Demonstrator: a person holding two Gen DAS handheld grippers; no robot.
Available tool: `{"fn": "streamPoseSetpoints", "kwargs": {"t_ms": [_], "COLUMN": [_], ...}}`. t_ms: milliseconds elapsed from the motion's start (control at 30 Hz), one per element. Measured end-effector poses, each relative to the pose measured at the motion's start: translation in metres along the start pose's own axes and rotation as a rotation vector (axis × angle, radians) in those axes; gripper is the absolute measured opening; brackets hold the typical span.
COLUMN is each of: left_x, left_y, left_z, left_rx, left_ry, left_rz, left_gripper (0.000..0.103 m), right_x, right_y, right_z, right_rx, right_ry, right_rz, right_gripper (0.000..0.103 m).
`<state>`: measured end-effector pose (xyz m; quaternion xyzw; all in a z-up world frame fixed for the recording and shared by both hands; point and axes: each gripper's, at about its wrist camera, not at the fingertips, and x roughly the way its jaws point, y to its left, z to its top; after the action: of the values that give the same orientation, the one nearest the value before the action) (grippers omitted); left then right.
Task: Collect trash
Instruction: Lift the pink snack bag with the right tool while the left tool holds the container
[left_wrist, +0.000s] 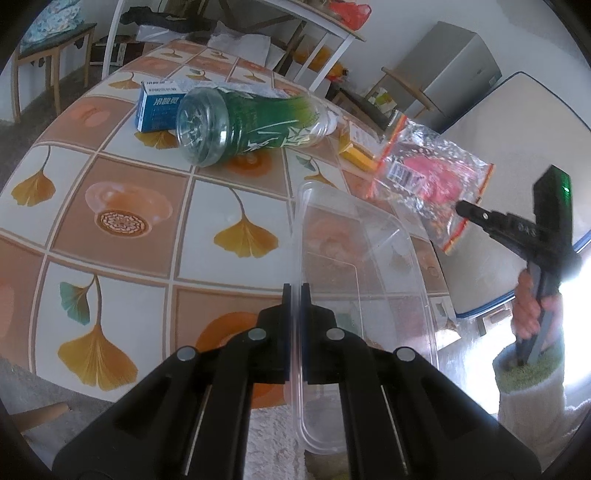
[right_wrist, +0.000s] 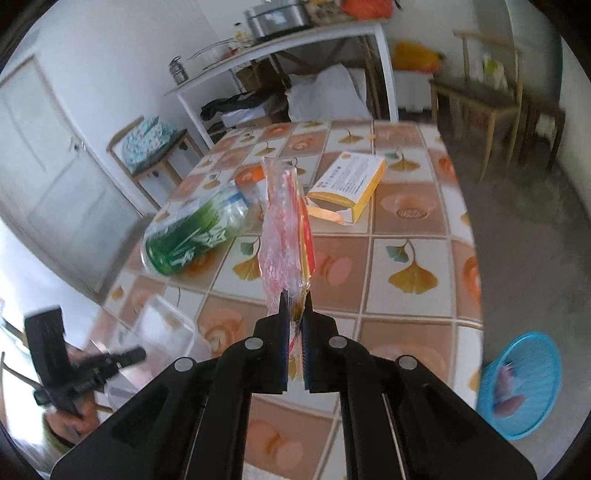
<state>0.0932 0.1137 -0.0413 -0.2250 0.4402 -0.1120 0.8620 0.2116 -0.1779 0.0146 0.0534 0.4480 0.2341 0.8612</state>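
The right tool (right_wrist: 295, 317) pinches the crinkly snack wrapper (right_wrist: 286, 236) clear of the table (right_wrist: 406, 306), probably bound for the clear container (left_wrist: 354, 258) whose rim the left tool (left_wrist: 295, 295) clamps steady.

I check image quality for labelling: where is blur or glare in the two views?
Left wrist view: window glare washes out the lower right behind the right gripper; the wrapper is slightly smeared. Right wrist view: motion blur overall, worst on the blue basket.
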Motion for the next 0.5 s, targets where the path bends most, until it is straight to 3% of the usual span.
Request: {"fn": "streamPoseSetpoints", "kwargs": {"t_ms": [200,500], "left_x": [-0.007,-0.015], "left_y": [-0.005,-0.013], "left_z": [-0.001,-0.001], "left_rx": [-0.001,-0.021], "left_ry": [-0.023,-0.073], "left_rz": [-0.008,-0.015], "left_gripper": [0.002,0.002], "right_x": [-0.026,-0.047], "right_y": [0.01,-0.009], "right_z": [-0.019,-0.032], "right_rx": [-0.018,0.102], "right_ry": [-0.022,-0.025], "right_rz": [-0.023,0.025], "right_gripper": [0.006,0.006]}}
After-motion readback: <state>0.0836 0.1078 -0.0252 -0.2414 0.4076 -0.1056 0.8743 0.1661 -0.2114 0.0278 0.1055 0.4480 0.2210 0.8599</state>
